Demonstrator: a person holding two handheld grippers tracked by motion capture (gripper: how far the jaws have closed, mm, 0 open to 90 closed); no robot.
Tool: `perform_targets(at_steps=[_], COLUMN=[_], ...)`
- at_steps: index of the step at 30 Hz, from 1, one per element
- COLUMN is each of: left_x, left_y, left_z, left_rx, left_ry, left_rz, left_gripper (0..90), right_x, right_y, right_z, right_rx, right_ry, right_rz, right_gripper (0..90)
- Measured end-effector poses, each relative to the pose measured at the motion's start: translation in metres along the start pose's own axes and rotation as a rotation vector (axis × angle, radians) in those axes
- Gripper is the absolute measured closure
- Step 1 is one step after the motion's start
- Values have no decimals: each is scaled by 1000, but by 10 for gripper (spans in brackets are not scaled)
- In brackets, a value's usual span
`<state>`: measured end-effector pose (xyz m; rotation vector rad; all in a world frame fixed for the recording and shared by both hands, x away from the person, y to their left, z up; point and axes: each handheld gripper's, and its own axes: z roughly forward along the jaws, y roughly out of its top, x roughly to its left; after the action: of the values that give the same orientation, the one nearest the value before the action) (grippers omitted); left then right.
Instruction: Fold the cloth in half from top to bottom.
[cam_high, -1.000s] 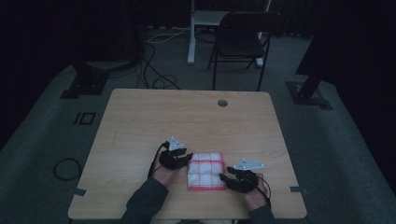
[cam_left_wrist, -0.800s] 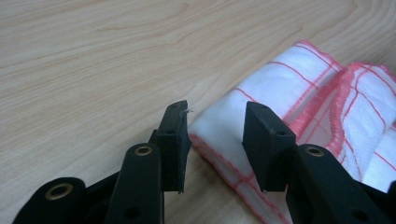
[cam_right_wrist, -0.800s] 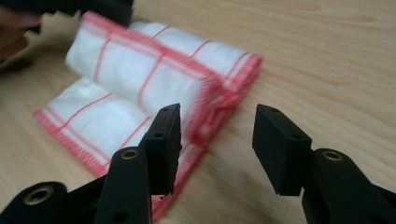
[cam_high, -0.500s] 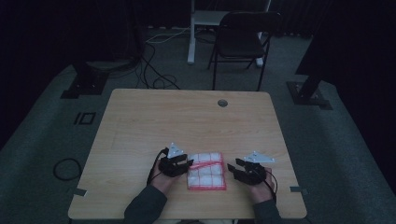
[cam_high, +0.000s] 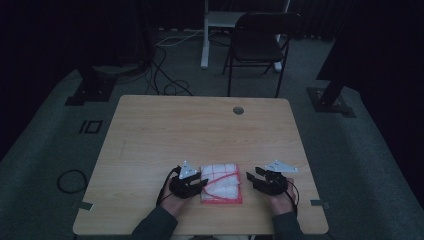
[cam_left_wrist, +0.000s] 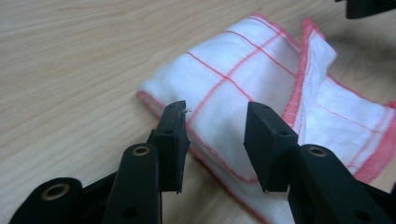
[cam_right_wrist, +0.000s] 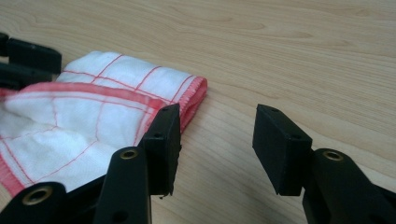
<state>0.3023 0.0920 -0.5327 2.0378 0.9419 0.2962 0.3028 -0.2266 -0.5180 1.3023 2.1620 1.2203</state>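
Left gripper (cam_left_wrist: 215, 123): jaws stand wide, nothing pinched. They have just been opening a little further. In the left gripper view the cloth's (cam_left_wrist: 261, 88) near edge lies in the gap between the two pads, but I see neither pad pressing on it. A loose thread clings to the tip of the left pad.

Right gripper (cam_right_wrist: 215, 140): jaws also wide, holding nothing. In the right gripper view bare wood shows between the pads; the cloth (cam_right_wrist: 93, 116) lies off to the left, its red-hemmed fold passing behind the left pad. I cannot tell whether that pad touches the fabric.

High view: left gripper (cam_high: 199, 184) sits at the cloth's (cam_high: 222, 182) left edge, right gripper (cam_high: 254, 179) just beside its right edge, apart from it. Each is carried by a hand coming in from the bottom of the frame, the left one in a dark sleeve. A grey plate rides on top of each.

Cloth: white with a red grid and red hem, folded into a rough rectangle, an upper layer lying loosely askew over the lower one. It lies flat on the table (cam_high: 200, 130), near the front edge, about midway across, between the two grippers.

Further out: a round grommet (cam_high: 238, 110) toward the table's far edge, a dark chair (cam_high: 260, 42) beyond it, cables on the floor.
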Motion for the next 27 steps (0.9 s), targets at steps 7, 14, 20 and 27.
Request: perform_targets(at_steps=[7,14,20,27], left_x=[-7,-5,-5,4], left_y=[-8,-14,-17,-20], left_z=[-8,-15,-20,-22], left_rx=[0,-4,-6,-6], left_ry=[-10,9,26,59], left_rz=[19,15,29,23], left_gripper=[593,589,585,584], right_x=[-2,-5,-6,-8], right_y=[-1,-1,-2,-7], right_z=[0,1,3,6], right_rx=[1,-1,-1,7], right_ry=[-5,-13,-16,-17], right_rz=[8,15,13,16], right_gripper=[516,515,513,513])
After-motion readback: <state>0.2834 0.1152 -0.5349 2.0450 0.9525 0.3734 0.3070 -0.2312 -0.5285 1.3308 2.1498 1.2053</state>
